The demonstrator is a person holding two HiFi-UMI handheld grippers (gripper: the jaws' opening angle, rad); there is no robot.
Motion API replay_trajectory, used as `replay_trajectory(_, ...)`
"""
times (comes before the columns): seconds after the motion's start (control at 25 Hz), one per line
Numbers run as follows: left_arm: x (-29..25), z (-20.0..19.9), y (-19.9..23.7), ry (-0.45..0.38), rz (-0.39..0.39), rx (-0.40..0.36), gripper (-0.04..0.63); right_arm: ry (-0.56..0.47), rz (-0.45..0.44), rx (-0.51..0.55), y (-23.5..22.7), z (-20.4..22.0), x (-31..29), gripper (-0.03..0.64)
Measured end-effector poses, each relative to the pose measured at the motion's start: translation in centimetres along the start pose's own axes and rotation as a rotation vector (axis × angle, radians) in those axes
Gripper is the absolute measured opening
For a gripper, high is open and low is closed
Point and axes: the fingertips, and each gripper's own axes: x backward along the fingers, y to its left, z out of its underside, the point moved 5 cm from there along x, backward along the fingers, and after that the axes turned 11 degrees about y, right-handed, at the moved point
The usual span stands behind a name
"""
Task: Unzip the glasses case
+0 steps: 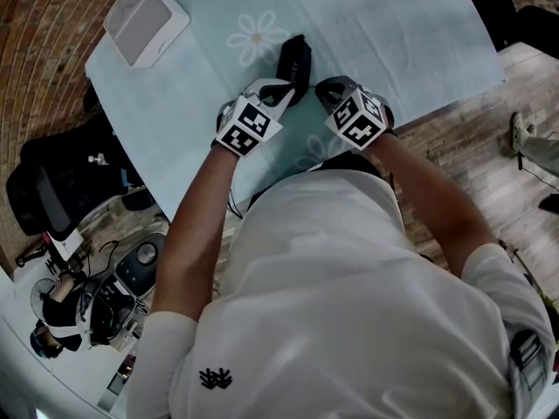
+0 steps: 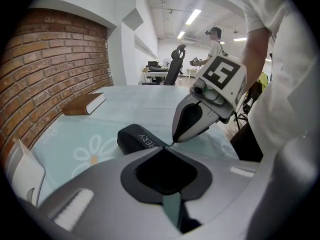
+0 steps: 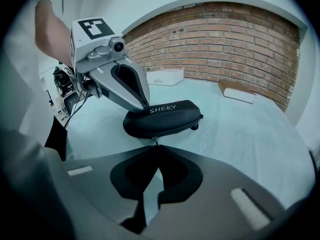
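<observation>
Glasses case [image 3: 162, 118]: matte black oblong, tiny zipper pull [image 3: 155, 140].

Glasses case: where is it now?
Head view, centre: the glasses case lies on the tablecloth between left gripper and right gripper, which pinches its zipper pull.

The left forearm [image 1: 196, 221] and right forearm [image 1: 432, 199] reach forward, bare below white sleeves [image 1: 349, 321], and converge. The left tongs [image 2: 167, 147] and right tongs [image 3: 155, 146] angle inward with their tips close together, each pair of jaws pressed together.
</observation>
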Motion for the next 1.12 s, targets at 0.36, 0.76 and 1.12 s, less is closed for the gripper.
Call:
replay_trajectory(0.36,0.0,-0.1,0.1,0.007,0.000,0.031,0.052,-0.008,-0.003,0.023,-1.9,-0.3,0.0,-0.002)
replay_trajectory(0.76,-0.2,-0.1,0.0,0.015,-0.008,0.047,0.052,-0.018,0.003,0.061,-4.1,-1.1,0.3,-0.001)
replay_trajectory(1.12,-0.3,-0.1,0.2,0.016,-0.018,0.070,0.052,-0.025,0.001,0.070,-6.3,-1.6,-0.2,-0.002)
